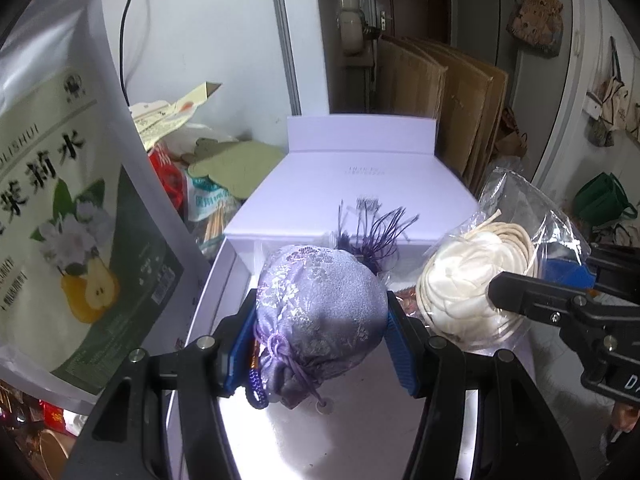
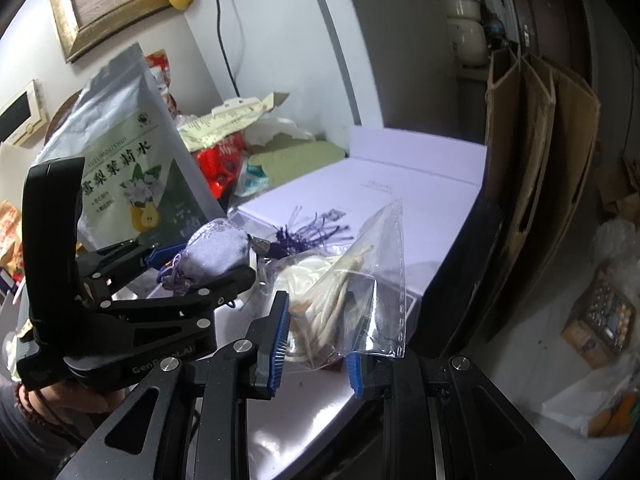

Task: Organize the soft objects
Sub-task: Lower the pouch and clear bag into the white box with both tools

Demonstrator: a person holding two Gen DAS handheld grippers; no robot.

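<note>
A purple brocade pouch (image 1: 320, 312) is pinched between the blue pads of the left gripper (image 1: 322, 322), its drawstring knot hanging at the lower left and its dark purple tassel (image 1: 376, 232) trailing back over the white box (image 1: 352, 184); the pouch is held just above the box's open front tray (image 1: 208, 304). A clear plastic bag (image 2: 360, 280) holding a white fabric flower (image 1: 460, 280) and coiled cream cord (image 2: 332, 312) is pinched by the right gripper (image 2: 320, 344), its pads pressed on the bag's lower part; the bag is held just beside the pouch, on its right. A tea packet (image 1: 68, 184) printed with a pear stands to the left; folded cardboard (image 1: 452, 92) leans behind the box.
</note>
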